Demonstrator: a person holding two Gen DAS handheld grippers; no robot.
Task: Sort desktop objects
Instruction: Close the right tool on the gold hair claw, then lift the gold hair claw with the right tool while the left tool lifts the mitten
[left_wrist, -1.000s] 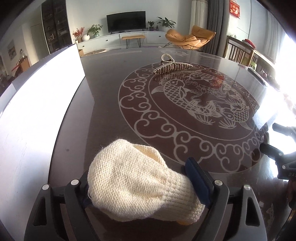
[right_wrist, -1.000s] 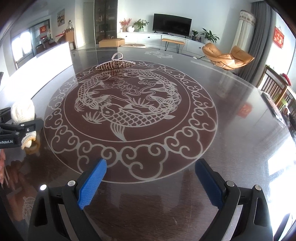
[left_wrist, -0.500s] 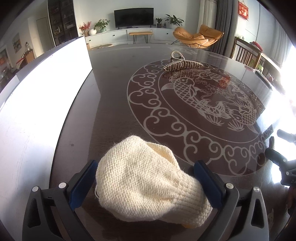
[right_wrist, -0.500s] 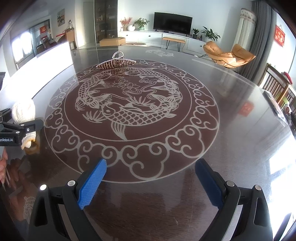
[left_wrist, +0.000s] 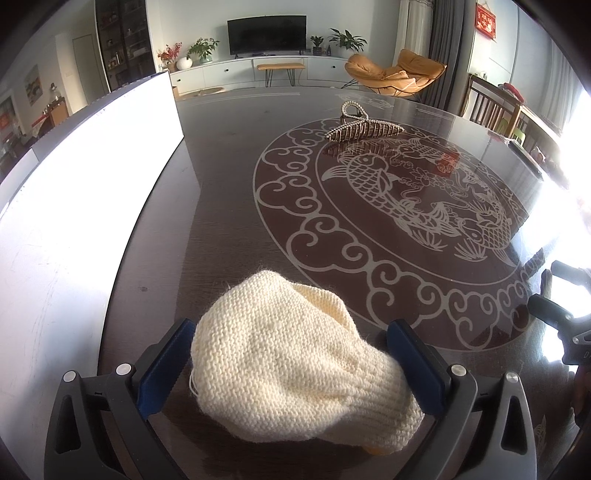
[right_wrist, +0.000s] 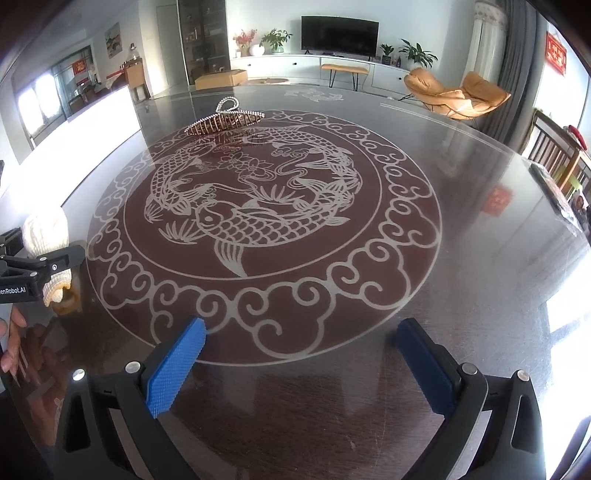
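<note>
Near the table's left edge, beside the white panel (left_wrist: 74, 206), my left gripper (left_wrist: 291, 354) brackets the cream knitted wool hat (left_wrist: 295, 369); its jaws are apart, the left pad touching the knit, the right barely clear. If I close on loose stitches, the soft hat may slump or snag. Toward the dark glass table's (right_wrist: 480, 295) far edge lies the beaded bronze hair claw (right_wrist: 225, 120), well apart. My right gripper (right_wrist: 299, 362) hangs empty, jaws wide.

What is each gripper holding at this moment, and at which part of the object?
Nothing is held. The left gripper has its jaws open on either side of the cream knitted hat, which lies on the table. The right gripper is open and empty.
</note>
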